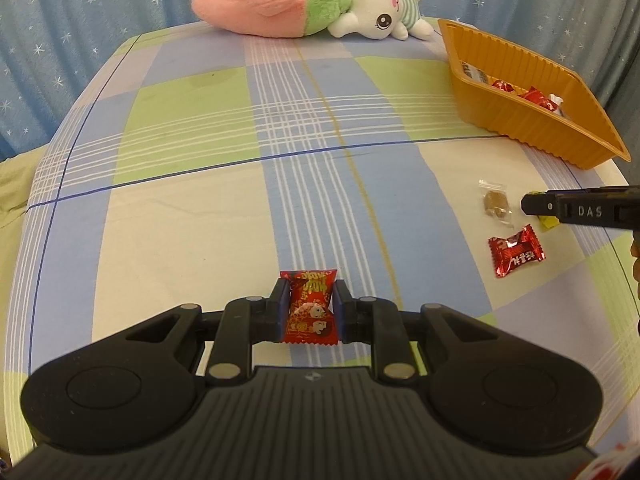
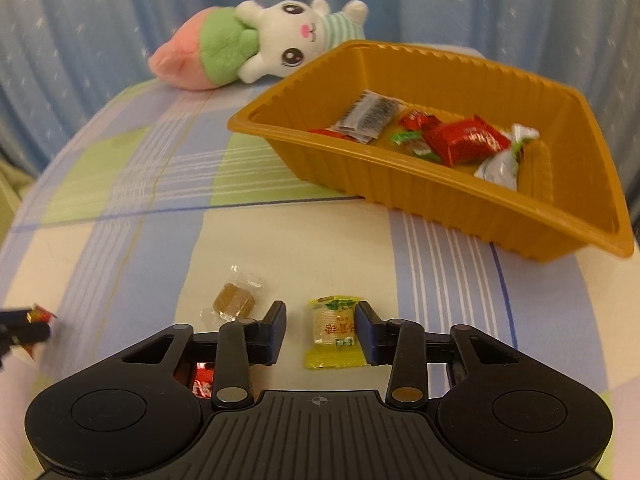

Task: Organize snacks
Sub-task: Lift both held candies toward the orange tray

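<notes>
So we're maybe a bit past halfway on tidying the snacks, judging by what's lying where. The big checked bed (image 1: 224, 216) is our work surface, and the orange tray (image 2: 460, 208) sits far right on it with a handful of wrapped sweets already inside: a couple of red ones, a silver packet, a green one and a pale twisted one. That part looks done. Still outside the tray we count four pieces. Our left gripper (image 1: 310, 310) has its jaws clamped on a red packet (image 1: 309, 308), held near the middle front of the bed, well apart from the tray, so that one still has to travel right and far. Our right gripper (image 2: 320, 332) is straddling the yellow candy (image 2: 334, 334) near the front right; the right pad looks touching or nearly touching the wrapper while there's a clear gap on the left side, so we wouldn't call it gripped yet. Just left of that lies a brown candy (image 2: 234, 300) in clear wrap, and a red candy (image 1: 516, 250) sits a bit nearer, both loose on the sheet. Way at the far edge there's a plush bunny (image 1: 384, 4) with its pink carrot thing, against the blue curtain (image 1: 80, 20), not in anyone's way. Nothing really blocks the path to the tray; the only squeeze we see is the two grippers working close together on the right.
</notes>
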Tool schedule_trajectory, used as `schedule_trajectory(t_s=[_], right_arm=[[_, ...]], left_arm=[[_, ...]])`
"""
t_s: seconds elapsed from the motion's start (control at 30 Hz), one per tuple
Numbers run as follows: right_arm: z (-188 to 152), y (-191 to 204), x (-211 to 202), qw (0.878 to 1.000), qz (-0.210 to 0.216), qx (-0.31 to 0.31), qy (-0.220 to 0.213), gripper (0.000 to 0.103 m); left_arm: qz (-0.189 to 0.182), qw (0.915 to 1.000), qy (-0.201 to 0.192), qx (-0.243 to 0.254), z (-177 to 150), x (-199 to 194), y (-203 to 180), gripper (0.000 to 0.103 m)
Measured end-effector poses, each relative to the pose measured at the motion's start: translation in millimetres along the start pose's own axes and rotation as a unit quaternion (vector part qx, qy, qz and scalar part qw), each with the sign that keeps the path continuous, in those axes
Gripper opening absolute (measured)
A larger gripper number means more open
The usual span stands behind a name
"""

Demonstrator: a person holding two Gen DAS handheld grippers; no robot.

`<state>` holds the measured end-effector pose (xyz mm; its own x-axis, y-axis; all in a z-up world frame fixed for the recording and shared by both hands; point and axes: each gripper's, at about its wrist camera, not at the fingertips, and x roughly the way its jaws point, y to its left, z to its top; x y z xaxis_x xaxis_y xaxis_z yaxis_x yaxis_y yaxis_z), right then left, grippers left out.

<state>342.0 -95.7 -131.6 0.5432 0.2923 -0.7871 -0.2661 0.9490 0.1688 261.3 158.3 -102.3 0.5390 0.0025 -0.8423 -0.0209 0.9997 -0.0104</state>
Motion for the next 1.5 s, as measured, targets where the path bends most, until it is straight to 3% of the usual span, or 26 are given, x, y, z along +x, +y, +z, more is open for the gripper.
schedule_trajectory(t_s=[0.17, 0.3, 0.43, 0.8, 1.17, 1.5], right_arm=[[-5.2, 9.2, 1.2, 0.998, -0.022, -0.054, -0.005, 0.032], [-5.7, 8.4, 0.7, 0.998, -0.021, -0.063, -0.005, 0.023], [-6.1, 8.4, -0.5, 0.998, -0.018, -0.066, -0.001, 0.022], [-9.9, -7.4, -31.1, 1.0, 0.009, -0.01, -0.004, 0.022], [-4.4, -49.2, -93.3, 0.997, 0.013, 0.058, -0.056, 0.022], [21.2, -90.8, -128.7, 0.99, -0.005, 0.095, -0.107, 0.022]], left_arm=[[0.001, 1.0, 0.0, -0.005, 0.3, 0.6, 2.0, 0.02], [0.002, 1.0, -0.003, -0.005, 0.0, -1.2, -0.1, 0.02], [0.002, 1.0, -0.006, -0.004, -1.2, -4.9, -1.0, 0.02], [-0.003, 0.9997, -0.023, 0.01, 0.6, -20.4, -14.4, 0.02], [-0.047, 0.9948, -0.064, 0.063, 34.2, -33.3, -69.1, 0.02], [-0.092, 0.9806, -0.116, 0.129, 87.5, -35.7, -142.8, 0.02]])
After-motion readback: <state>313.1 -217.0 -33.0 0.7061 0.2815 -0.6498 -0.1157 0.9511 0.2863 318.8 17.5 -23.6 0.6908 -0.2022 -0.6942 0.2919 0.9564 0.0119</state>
